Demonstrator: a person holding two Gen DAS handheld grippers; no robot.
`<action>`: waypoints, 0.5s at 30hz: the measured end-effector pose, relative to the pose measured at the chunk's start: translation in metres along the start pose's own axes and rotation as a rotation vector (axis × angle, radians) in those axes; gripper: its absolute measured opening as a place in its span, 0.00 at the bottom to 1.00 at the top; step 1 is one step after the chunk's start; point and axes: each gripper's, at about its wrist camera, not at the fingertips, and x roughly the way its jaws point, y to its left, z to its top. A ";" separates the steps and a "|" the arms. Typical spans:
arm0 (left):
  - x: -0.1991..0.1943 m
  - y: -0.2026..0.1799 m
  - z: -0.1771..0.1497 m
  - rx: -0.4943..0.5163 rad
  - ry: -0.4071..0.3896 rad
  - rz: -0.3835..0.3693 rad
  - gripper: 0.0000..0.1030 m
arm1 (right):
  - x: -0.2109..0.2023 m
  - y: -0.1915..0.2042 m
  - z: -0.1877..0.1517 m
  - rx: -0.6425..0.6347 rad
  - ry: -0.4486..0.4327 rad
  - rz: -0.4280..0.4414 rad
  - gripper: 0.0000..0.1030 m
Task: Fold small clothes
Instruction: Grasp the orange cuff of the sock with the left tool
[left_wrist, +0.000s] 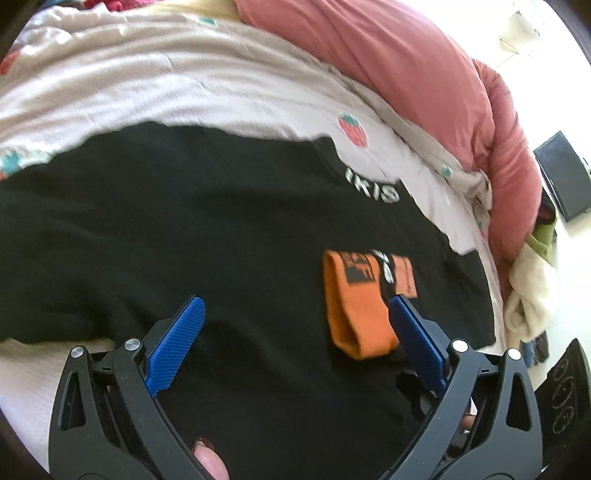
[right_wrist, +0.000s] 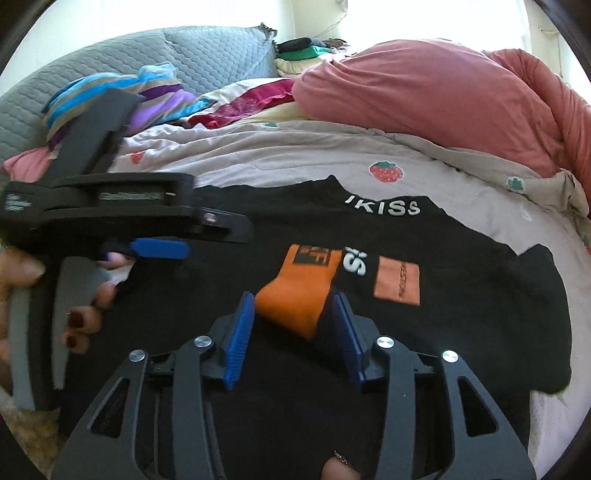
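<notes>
An orange sock (left_wrist: 360, 306) lies folded on a black T-shirt (left_wrist: 184, 229) spread flat on the bed. It shows in the right wrist view too (right_wrist: 299, 291), on the shirt (right_wrist: 461, 332). My left gripper (left_wrist: 295, 317) is open and empty above the shirt, its right finger beside the sock. It shows from the side in the right wrist view (right_wrist: 162, 248). My right gripper (right_wrist: 293, 312) is open, its blue fingers on either side of the sock's near end, not closed on it.
A pale strawberry-print sheet (right_wrist: 332, 155) covers the bed. A pink duvet (right_wrist: 443, 96) is heaped at the back right. Colourful clothes (right_wrist: 147, 96) and a grey quilted headboard (right_wrist: 110, 51) are at the back left. A cream cloth (left_wrist: 532, 291) hangs at the bed's right edge.
</notes>
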 end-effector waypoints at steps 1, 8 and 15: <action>0.003 -0.002 -0.002 0.001 0.011 -0.011 0.84 | -0.006 -0.002 -0.003 0.008 -0.006 -0.004 0.46; 0.020 -0.012 -0.015 -0.032 0.103 -0.118 0.59 | -0.042 -0.046 -0.018 0.153 -0.038 -0.075 0.51; 0.030 -0.020 -0.013 -0.053 0.098 -0.135 0.59 | -0.058 -0.077 -0.033 0.221 -0.049 -0.130 0.51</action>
